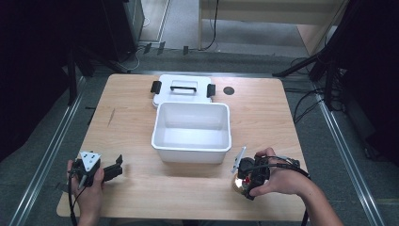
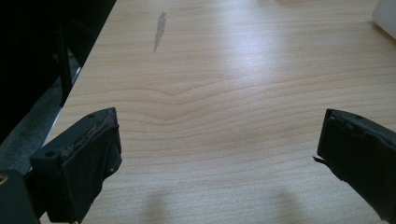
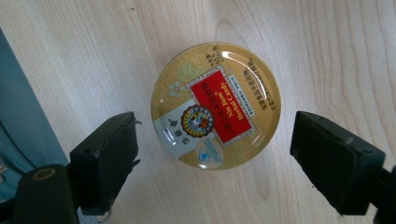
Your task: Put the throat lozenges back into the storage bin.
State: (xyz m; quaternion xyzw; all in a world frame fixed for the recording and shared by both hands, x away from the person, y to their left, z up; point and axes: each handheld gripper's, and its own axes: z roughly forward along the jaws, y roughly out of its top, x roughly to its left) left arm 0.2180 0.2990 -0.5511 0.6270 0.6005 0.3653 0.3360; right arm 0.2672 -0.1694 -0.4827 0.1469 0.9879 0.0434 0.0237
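A round gold tin (image 3: 216, 105) with a red label lies flat on the wooden table (image 1: 141, 141), near its front right. My right gripper (image 3: 215, 123) points straight down over it, open, with one black jaw on each side of the tin and neither touching it. From above, the tin (image 1: 238, 187) peeks out beneath the right gripper (image 1: 245, 180) and the hand that holds it. My left gripper (image 1: 114, 167) rests at the front left, open, with bare wood between its fingers (image 2: 88, 154).
An open white plastic bin (image 1: 192, 150) stands at the table's middle, and its white lid (image 1: 183, 89) with black handle and clips lies behind it. A small black disc (image 1: 228, 90) sits right of the lid. The bin's corner (image 2: 387, 14) shows ahead of the left gripper.
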